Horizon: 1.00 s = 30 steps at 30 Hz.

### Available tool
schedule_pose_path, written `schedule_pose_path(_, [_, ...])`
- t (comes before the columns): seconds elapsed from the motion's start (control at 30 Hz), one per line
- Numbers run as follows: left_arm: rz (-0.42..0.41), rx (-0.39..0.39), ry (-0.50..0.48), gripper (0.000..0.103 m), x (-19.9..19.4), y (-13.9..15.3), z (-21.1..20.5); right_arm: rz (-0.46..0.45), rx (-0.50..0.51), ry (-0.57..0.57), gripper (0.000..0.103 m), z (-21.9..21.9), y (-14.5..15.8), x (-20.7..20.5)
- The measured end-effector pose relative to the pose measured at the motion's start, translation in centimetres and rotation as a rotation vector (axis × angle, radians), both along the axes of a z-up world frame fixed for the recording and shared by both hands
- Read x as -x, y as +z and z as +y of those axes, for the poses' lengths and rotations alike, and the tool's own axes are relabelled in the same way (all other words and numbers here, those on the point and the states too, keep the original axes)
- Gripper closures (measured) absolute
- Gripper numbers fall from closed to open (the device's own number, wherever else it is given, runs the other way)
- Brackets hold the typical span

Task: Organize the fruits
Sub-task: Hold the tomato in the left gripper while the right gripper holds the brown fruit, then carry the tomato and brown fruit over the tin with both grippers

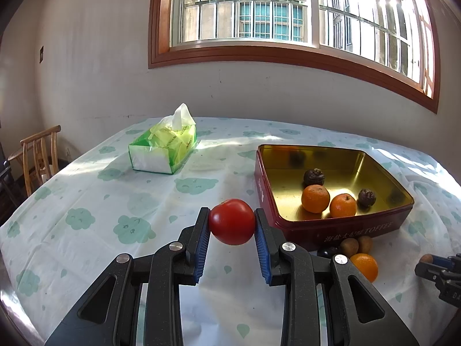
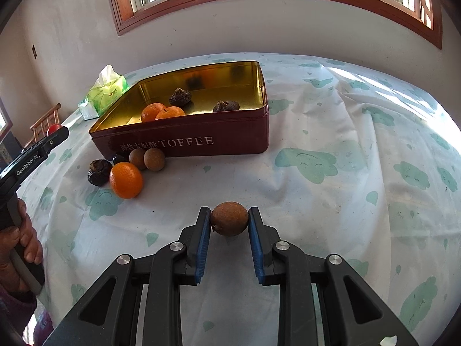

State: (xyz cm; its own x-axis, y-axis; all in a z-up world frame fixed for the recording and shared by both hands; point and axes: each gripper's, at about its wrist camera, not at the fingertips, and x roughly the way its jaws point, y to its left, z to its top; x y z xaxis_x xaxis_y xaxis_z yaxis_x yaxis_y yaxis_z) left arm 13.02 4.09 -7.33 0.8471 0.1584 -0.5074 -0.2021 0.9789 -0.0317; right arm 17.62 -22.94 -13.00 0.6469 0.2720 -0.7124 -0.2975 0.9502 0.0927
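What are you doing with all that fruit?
A person is sorting fruit into the red tin. The left gripper holds a tomato in its jaws, and the right gripper holds a small brown fruit. Two oranges and two dark wrinkled fruits are already inside. A few more fruits, including one orange, wait on the tablecloth beside the tin.

On the cloth-covered surface [image 2: 331, 132] sits an open red toffee tin with a gold inside [image 2: 201, 135], holding two round oranges [image 2: 161, 112] and two dark wrinkled fruits [image 2: 180, 96]. Before its front wall lie a loose orange [image 2: 126, 180], another dark wrinkled fruit [image 2: 98, 172] and two small brown round fruits [image 2: 147, 158]. A green tissue pack [image 1: 164, 151] stands well left of the tin.
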Motion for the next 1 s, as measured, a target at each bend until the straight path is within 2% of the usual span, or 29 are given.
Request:
schedule_pose_path(0.47, [0.004, -0.004, -0.022, 0.072, -0.1, -0.2, -0.4, -0.069, -0.051, 0.071, 0.08, 1.7, 3.3, 1.7])
schedule_pose_path(0.6, [-0.001, -0.035, -0.032, 0.072, 0.1, -0.1, -0.9, -0.088, -0.067, 0.082, 0.08, 1.7, 4.3, 1.8])
schedule_pose_path(1.0, [-0.029, -0.074, -0.066, 0.072, -0.6, 3.0, -1.4, -0.115, -0.091, 0.101, 0.08, 2.2, 6.2, 0.7])
